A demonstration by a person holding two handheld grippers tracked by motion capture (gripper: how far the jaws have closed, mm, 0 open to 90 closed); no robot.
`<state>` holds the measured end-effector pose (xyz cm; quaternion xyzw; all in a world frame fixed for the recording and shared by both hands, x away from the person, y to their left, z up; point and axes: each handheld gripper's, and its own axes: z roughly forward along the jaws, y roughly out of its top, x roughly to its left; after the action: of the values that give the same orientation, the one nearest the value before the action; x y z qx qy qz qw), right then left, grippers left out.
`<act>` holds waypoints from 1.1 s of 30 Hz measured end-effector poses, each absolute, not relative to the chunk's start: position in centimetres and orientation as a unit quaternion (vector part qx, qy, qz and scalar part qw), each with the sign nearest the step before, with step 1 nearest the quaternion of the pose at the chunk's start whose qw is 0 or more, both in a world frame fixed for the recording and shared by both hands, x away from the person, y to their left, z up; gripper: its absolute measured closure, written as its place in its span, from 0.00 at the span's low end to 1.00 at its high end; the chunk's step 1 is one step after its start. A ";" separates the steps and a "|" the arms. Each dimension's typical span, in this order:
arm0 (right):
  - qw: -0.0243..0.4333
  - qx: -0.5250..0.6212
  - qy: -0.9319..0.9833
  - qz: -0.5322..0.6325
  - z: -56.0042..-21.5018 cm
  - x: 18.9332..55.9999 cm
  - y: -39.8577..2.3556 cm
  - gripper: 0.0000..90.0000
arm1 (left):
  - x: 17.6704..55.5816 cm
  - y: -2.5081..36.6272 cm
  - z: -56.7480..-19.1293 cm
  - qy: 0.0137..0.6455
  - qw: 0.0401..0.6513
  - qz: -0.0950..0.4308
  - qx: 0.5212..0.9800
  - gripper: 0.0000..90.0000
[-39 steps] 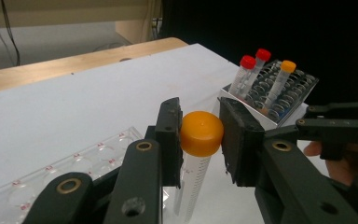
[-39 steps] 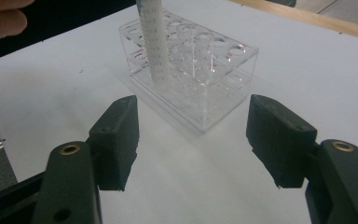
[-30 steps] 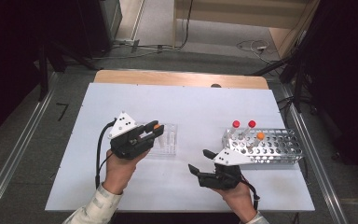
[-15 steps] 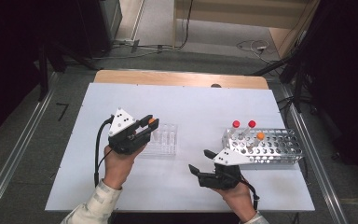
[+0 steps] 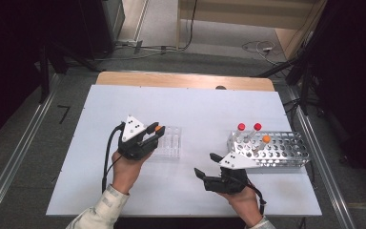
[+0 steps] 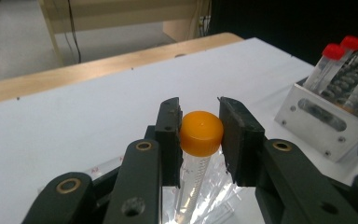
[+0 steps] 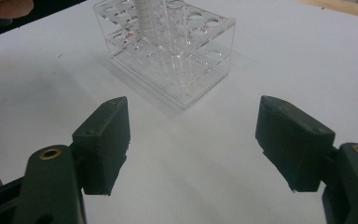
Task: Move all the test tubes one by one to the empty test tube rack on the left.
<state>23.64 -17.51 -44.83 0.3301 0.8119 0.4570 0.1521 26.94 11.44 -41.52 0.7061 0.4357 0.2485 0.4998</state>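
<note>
An orange-capped tube (image 6: 199, 154) is clamped at its cap between the jaws of the left gripper (image 6: 199, 135). It is held upright, long axis vertical, cap up, its lower end among the wells of the clear rack (image 5: 169, 141) near the middle of the table (image 5: 124, 200). The tube's graduated body is made out in the left gripper view; from above just the cap is seen. The right gripper (image 7: 193, 140) is held with jaws wide apart and empty, toward the near edge, beside the metal rack (image 5: 286, 152).
</note>
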 end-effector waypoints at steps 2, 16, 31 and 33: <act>0.153 0.329 0.813 0.456 -44.9 23.7 -17.5 0.27 | 27.1 11.5 -41.8 0.441 0.497 0.241 0.707 0.78; 0.154 0.329 0.812 0.456 -44.9 23.6 -17.5 0.27 | 27.0 11.7 -41.9 0.449 0.507 0.221 0.702 0.72; 0.188 0.361 0.789 0.460 -44.2 23.7 -21.0 0.27 | 26.8 11.9 -41.4 0.458 0.512 0.219 0.693 0.41; 0.197 0.370 0.784 0.458 -44.1 23.6 -22.1 0.27 | 26.7 11.9 -41.4 0.460 0.515 0.219 0.690 0.40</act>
<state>23.61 -22.06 -44.09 0.3702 0.7840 0.4577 0.1968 26.72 11.91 -41.39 0.6897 0.4597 0.2189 0.5148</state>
